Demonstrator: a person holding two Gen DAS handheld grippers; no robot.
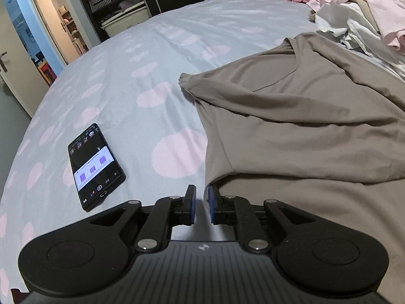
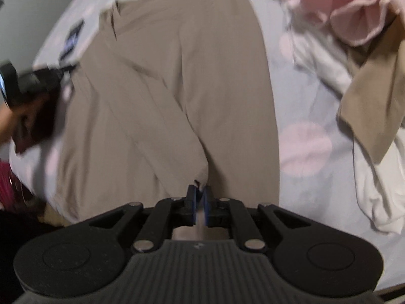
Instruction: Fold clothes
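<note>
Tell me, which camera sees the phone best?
The left wrist view: the phone lies sharp and whole on the bedsheet, screen lit. In the right wrist view it is only a small blurred dark shape beside the beige garment.

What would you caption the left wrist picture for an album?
Left gripper open beside a taupe shirt on a dotted bedsheet, phone nearby.
</note>
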